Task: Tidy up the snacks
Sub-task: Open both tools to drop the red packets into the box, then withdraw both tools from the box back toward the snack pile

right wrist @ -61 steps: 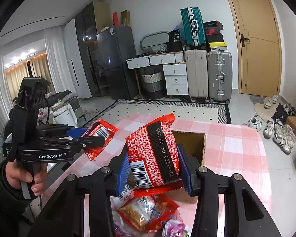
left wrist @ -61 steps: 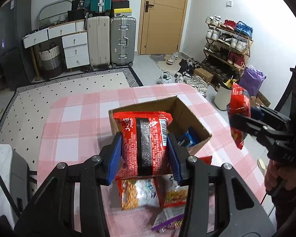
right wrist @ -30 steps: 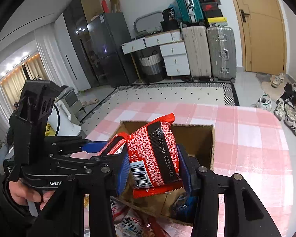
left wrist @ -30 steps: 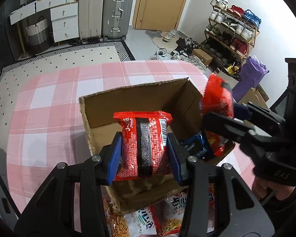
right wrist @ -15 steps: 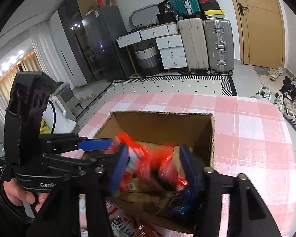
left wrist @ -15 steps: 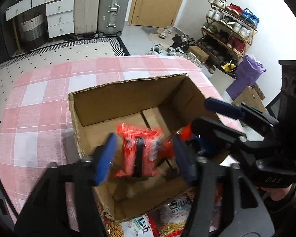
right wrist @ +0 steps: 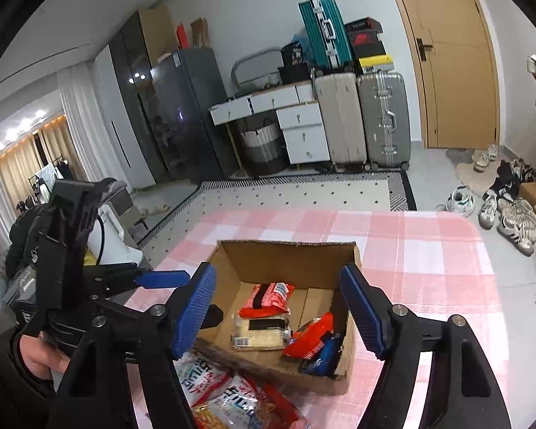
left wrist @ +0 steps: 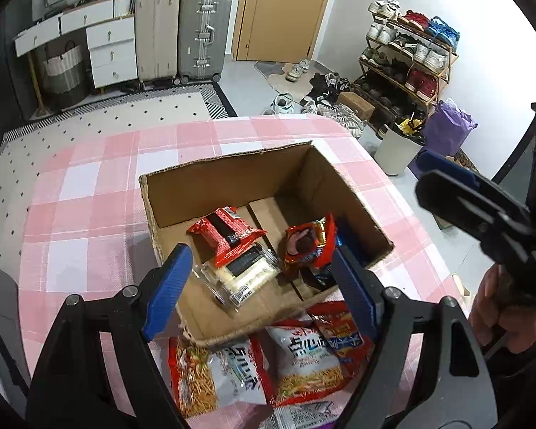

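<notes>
moved: both red packets [left wrist: 225, 234] dropped from your tools into the box [left wrist: 232, 175].
left tool [left wrist: 261, 286]: jaws just opened, empty.
right tool [right wrist: 278, 307]: jaws just opened, empty.
left to do: noodle bags [left wrist: 303, 357] on the counter [left wrist: 89, 193].

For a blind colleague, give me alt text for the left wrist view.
An open brown cardboard box on a pink checked tablecloth holds red snack packets, seen past the open, empty left gripper; more snack bags lie before it.

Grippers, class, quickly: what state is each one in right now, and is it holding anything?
Left gripper: open, jaws just opened, holding nothing; red packet lies in the cardboard box.
Right gripper: open, jaws just opened, holding nothing.
</notes>
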Demonstrator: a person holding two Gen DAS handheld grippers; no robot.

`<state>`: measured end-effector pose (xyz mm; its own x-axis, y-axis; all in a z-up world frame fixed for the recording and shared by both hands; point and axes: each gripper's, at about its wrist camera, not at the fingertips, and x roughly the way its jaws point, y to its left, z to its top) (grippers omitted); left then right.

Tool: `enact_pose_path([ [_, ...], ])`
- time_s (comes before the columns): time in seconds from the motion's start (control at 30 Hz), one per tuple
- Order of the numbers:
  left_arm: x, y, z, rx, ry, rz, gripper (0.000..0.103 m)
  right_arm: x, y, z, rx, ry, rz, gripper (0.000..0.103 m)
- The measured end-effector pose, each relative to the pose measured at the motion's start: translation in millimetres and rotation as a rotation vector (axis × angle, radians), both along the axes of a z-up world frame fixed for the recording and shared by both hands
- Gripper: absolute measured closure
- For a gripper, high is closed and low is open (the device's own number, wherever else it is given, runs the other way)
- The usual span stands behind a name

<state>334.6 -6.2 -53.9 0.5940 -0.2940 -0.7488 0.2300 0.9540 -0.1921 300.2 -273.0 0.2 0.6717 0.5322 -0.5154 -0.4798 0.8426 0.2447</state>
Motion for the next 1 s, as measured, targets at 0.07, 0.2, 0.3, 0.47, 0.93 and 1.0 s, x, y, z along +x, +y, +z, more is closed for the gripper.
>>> enact_pose_path([
  [0.07, -11.2, -1.3, 8.7, 0.011, -0.025, 0.002, 0.023, -9.3, -3.0, 8.0, 0.005, -0.016, -0.004, 0.026],
  [0.2, -29.5, -0.6, 22.9, 0.007, -0.048, 0.013, 0.021, -36.3, -6.0, 26.2, 0.02, -0.069, -0.007, 0.018],
  [0.3, -42.8, -1.0, 31.5, 0.038, -0.067, 0.021, 0.019, -54.5, -11.3, 37.0, 0.036, -0.101, -0.008, 0.016],
  [0.47, -67.0, -2.6, 42.3, 0.077, -0.102, 0.038, 0.015, -81.9, -20.2, 47.2, 0.055, -0.127, -0.014, 0.014],
  [0.93, -137.9, -4.3, 62.7, 0.099, -0.166, 0.073, 0.001, -147.1, -47.2, 47.7, 0.08, -0.152, -0.036, 0.005],
  [1.0, -146.1, -5.2, 63.3, 0.106, -0.173, 0.07, 0.001, -160.3, -51.8, 45.8, 0.087, -0.163, -0.035, 0.005],
])
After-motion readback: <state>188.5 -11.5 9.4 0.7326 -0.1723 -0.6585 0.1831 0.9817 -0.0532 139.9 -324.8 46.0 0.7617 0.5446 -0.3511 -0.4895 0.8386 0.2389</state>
